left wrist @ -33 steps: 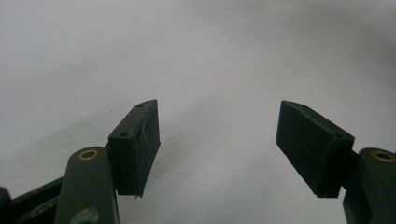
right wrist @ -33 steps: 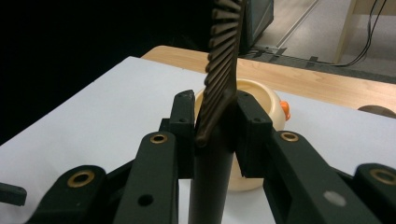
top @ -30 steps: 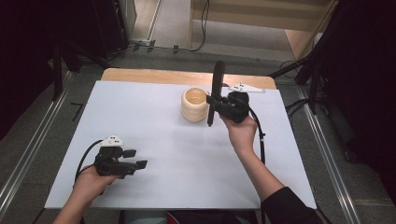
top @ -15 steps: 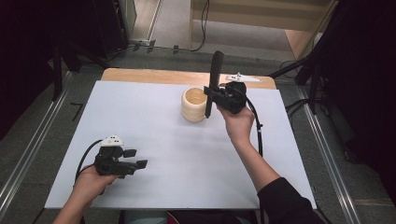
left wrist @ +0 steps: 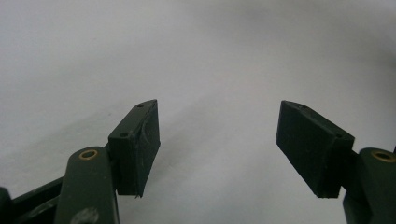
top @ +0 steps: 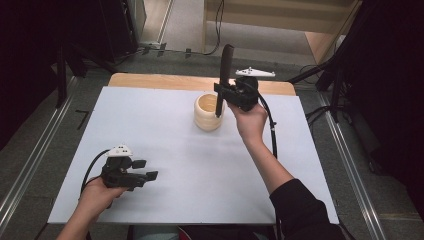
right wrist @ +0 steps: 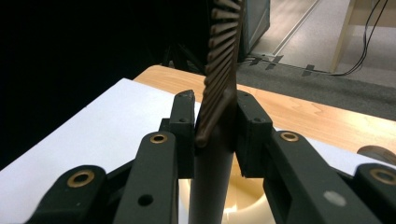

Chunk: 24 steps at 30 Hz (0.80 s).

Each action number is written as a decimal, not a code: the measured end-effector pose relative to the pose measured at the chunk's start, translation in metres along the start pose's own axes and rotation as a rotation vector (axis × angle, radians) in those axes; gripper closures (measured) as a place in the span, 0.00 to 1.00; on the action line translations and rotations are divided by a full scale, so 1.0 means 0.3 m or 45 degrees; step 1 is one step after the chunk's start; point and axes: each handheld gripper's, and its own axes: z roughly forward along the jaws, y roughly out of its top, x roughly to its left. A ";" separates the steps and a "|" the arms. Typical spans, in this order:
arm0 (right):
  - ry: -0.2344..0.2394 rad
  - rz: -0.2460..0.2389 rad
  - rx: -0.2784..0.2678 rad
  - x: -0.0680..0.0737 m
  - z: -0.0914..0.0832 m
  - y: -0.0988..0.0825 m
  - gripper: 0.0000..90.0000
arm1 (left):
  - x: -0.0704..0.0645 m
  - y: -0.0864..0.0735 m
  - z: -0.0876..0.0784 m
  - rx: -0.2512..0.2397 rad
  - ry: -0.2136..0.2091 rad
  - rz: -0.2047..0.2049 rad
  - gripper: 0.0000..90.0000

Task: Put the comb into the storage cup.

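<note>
A long black comb (top: 226,62) with a round handle stands nearly upright, and my right gripper (top: 222,91) is shut on it near its middle. Its lower end hangs at the right rim of a cream ribbed cup (top: 206,116) on the white table top (top: 150,115). In the right gripper view both jaws press the comb (right wrist: 224,56) in my right gripper (right wrist: 215,109), with the cup (right wrist: 250,200) right below. My left gripper (top: 146,169) rests low at the table's near left, open with nothing between its jaws. In its own view my left gripper (left wrist: 217,140) faces bare white surface.
A wooden strip (top: 165,81) runs along the table's far edge. Metal rails (top: 30,165) flank the table on the floor, and cables (top: 217,20) and dark stands lie beyond the far edge. The right forearm (top: 270,170) crosses the table's right half.
My right gripper has lifted the comb and carried it slightly farther from the person, beside the cup. The left gripper has stayed put.
</note>
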 end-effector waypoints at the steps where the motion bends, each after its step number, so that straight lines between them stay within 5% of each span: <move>1: -0.003 -0.001 -0.003 0.001 0.006 0.005 0.78 | 0.000 0.000 0.001 0.000 0.001 0.000 0.35; 24: -0.075 -0.013 -0.026 -0.022 0.149 0.044 0.78 | 0.000 0.001 0.001 0.000 -0.017 0.006 0.35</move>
